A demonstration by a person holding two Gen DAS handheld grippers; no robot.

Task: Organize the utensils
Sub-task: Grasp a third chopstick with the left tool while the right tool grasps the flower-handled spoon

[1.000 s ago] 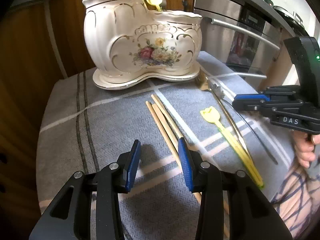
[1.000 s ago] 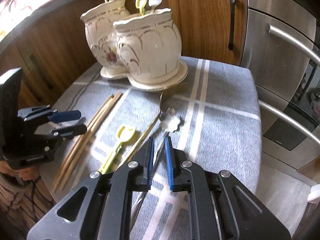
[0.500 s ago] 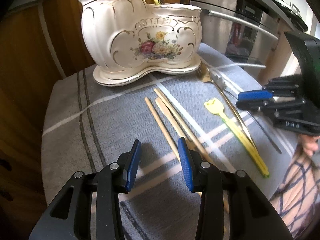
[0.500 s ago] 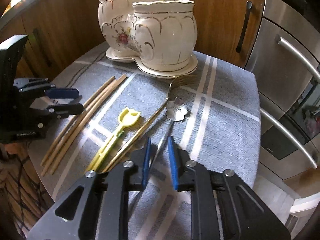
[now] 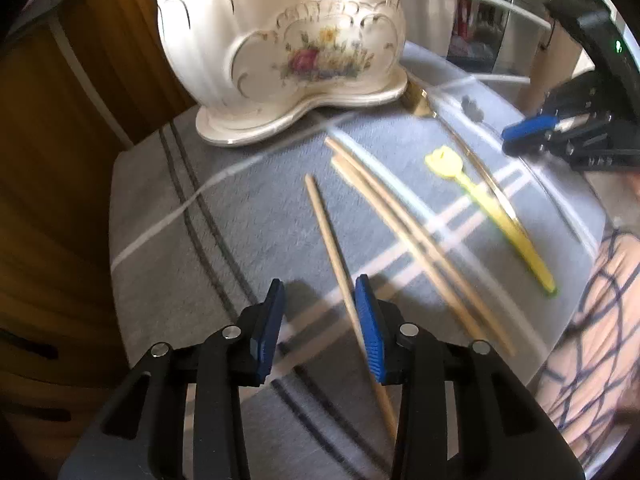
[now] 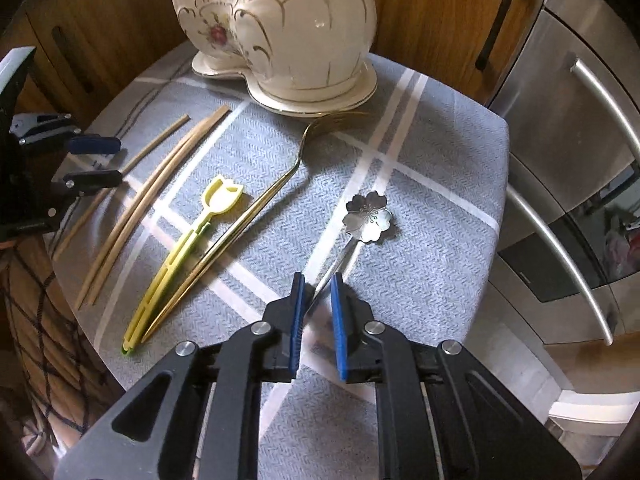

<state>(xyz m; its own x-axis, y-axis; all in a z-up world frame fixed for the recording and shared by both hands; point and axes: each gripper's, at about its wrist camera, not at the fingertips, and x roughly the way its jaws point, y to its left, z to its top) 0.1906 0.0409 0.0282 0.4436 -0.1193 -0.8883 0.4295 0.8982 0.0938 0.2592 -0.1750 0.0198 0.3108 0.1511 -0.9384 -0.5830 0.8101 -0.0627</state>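
My right gripper [image 6: 317,280] is shut on the thin handle of the silver flower spoon [image 6: 368,216], whose bowl rests on the grey cloth [image 6: 420,184]. My left gripper [image 5: 320,284] is open and empty, low over the cloth. One wooden chopstick [image 5: 324,224] runs along the inside of its right pad. Two more chopsticks [image 5: 400,224] lie together just to the right. A yellow tulip-shaped pick [image 6: 180,248] and a gold fork [image 6: 256,208] lie side by side between the chopsticks and the spoon. The white floral ceramic holder [image 6: 300,32] stands at the back with utensils in it.
The cloth-covered surface is small and drops off on every side. Wooden cabinet doors [image 6: 432,20] rise behind the holder. A steel appliance with bar handles [image 6: 600,120] stands to the right. A person's patterned clothing [image 5: 592,320] is at the near edge.
The spoon's bowl has swung right, away from the gold fork, with the right gripper. One chopstick now lies apart from the other two. Both grippers have tipped further down.
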